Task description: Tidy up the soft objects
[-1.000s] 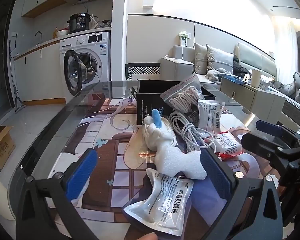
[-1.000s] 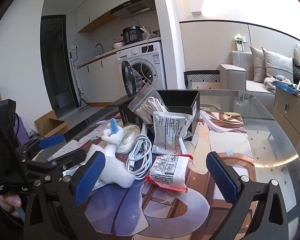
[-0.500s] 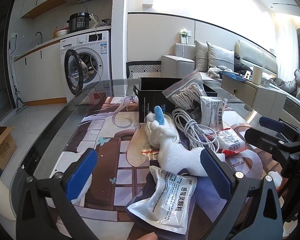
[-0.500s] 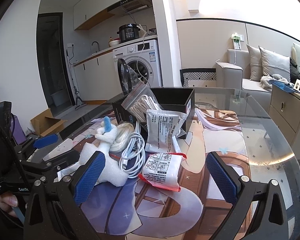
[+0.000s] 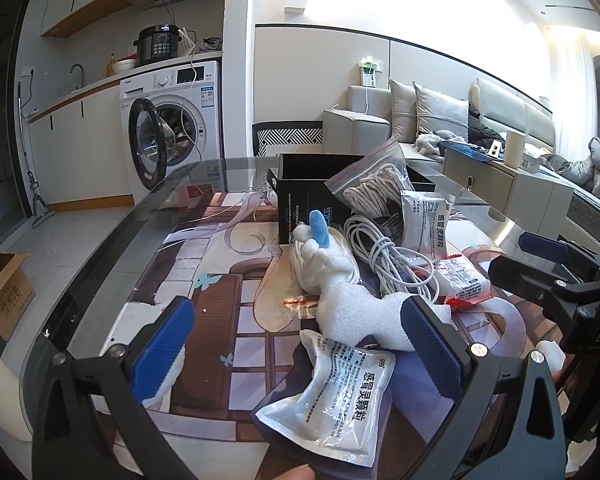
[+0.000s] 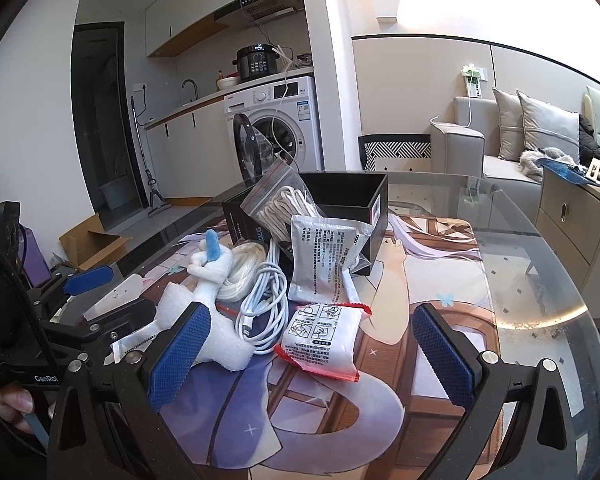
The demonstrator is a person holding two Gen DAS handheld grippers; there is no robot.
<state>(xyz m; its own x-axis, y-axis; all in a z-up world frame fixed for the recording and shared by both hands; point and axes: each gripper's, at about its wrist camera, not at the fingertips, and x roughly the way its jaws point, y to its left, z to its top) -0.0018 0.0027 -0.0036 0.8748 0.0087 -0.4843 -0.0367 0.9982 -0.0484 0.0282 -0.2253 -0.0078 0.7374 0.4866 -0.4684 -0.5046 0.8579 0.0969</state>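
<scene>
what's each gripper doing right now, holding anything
Left gripper: open, fingers apart, holding nothing.
Right gripper: open, fingers apart, holding nothing.

A front-loading washing machine (image 5: 176, 120) is installed under a kitchen counter (image 5: 72, 98), with its round door (image 5: 144, 144) swung open. A black cooker (image 6: 257, 63) is placed on top of it, below a range hood (image 6: 260, 7) and white wall cabinets (image 6: 188, 12). A beige sofa (image 6: 496, 148) with grey cushions (image 6: 548, 128) is positioned against the far wall. Strong light is admitted at the upper right, probably from a window, though it is overexposed. A cardboard box (image 5: 2, 288) is set on the pale tiled floor (image 5: 60, 248).
</scene>
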